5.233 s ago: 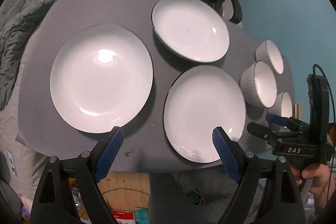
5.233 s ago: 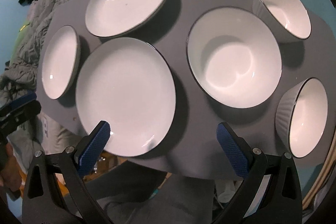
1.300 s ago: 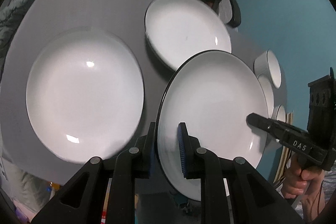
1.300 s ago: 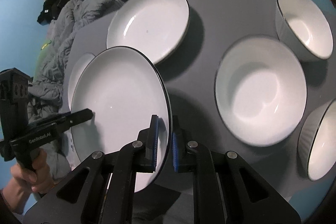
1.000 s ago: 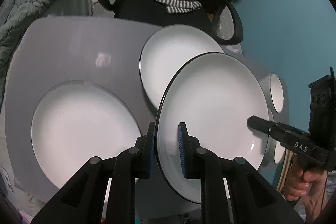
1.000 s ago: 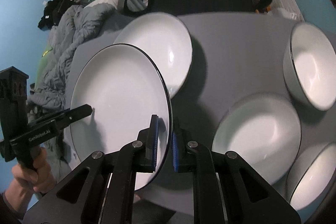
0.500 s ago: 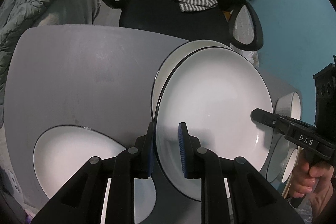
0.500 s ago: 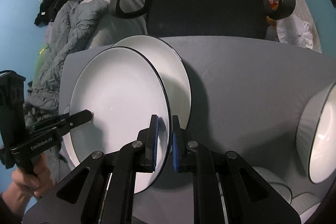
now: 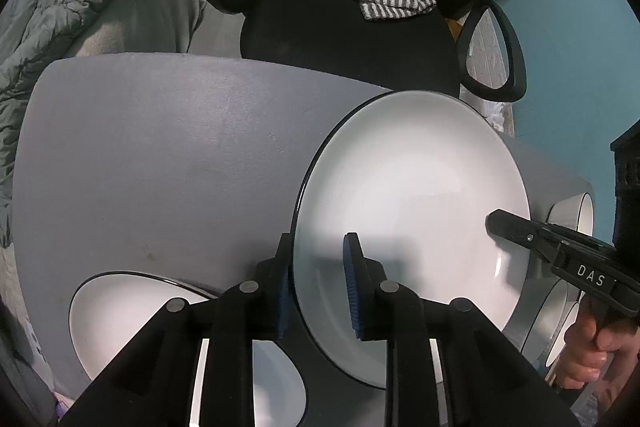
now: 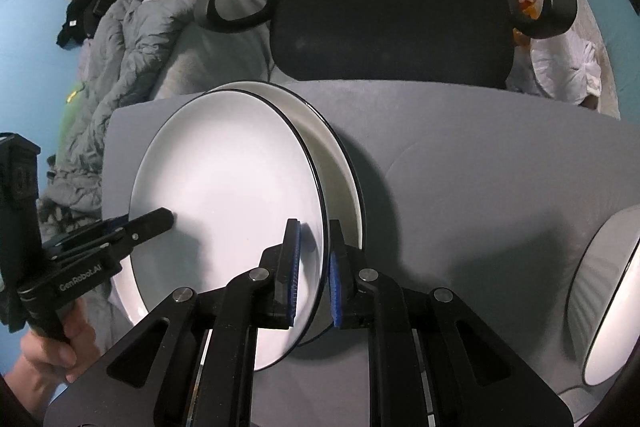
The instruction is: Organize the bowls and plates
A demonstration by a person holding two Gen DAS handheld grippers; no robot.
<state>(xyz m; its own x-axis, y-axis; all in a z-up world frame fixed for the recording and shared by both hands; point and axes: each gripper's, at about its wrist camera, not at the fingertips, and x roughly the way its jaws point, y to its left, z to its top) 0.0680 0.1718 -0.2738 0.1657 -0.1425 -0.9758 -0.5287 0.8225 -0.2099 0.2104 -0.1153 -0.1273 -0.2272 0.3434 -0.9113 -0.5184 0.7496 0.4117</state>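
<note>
Both grippers, left gripper (image 9: 320, 283) and right gripper (image 10: 312, 271), pinched opposite rims of carried plate (image 10: 228, 207), jaws pressed on it. Plate hovered frame-centre over second plate (image 10: 340, 163) on counter (image 10: 460, 167). Risk: uneven release, rim-on-rim chip or off-centre stack.

Two markings could be read. In the left wrist view, at the lower right of the frame, white capitals "DAS" stood on the black body of the right gripper (image 9: 505, 227). In the right wrist view, at the lower left of the frame, pale letters reading "GenRobot.AI" ran along the black body of the left gripper (image 10: 162, 218). No other writing was legible.
</note>
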